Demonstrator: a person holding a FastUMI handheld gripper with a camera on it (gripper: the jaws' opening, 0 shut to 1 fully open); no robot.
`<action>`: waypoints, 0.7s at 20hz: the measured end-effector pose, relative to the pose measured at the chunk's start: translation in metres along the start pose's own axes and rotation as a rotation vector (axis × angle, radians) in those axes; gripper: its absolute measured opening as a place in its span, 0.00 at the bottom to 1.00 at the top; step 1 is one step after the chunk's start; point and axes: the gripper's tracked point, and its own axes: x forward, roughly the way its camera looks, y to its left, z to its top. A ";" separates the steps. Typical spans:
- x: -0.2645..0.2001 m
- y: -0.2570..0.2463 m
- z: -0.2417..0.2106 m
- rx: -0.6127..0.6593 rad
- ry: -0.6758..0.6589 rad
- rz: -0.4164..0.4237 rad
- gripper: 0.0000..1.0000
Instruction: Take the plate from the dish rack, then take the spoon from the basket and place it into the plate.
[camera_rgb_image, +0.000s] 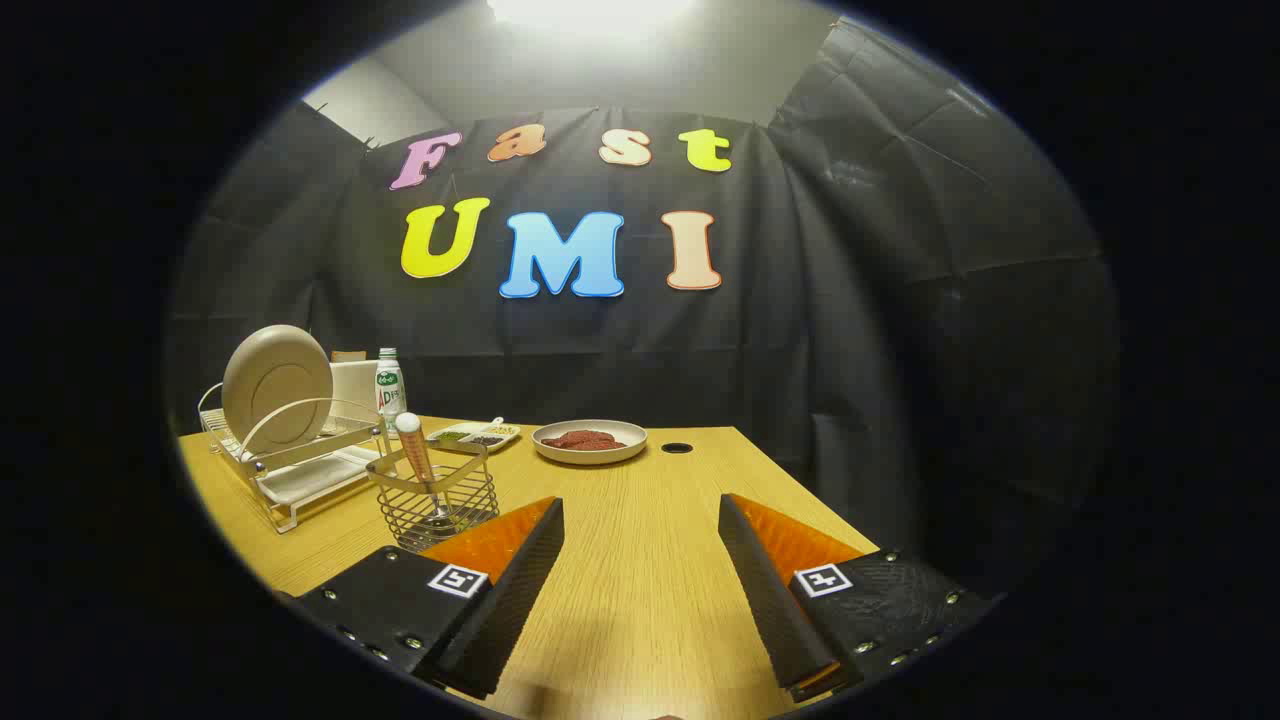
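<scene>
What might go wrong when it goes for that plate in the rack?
The hand-held gripper is open above the bare table, holding nothing. Three possible risks:
1. The plate stands on edge in the dish rack; a pinch on its smooth rim could slip.
2. The wire basket with the spoon sits right beside the rack and might get knocked.
3. The bottle behind the rack could topple.

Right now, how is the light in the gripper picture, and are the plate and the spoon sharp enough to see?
In the gripper view, a lamp above blows out to glare; the table is evenly lit. The plate in the dish rack and the spoon in the basket are sharp but small, bent by fisheye. The open gripper holds nothing.
</scene>
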 end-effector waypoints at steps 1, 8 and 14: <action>0.001 -0.001 0.001 0.001 0.001 0.000 0.96; 0.046 -0.002 0.001 0.009 0.007 -0.005 0.96; 0.083 -0.016 0.047 0.045 -0.039 -0.076 0.96</action>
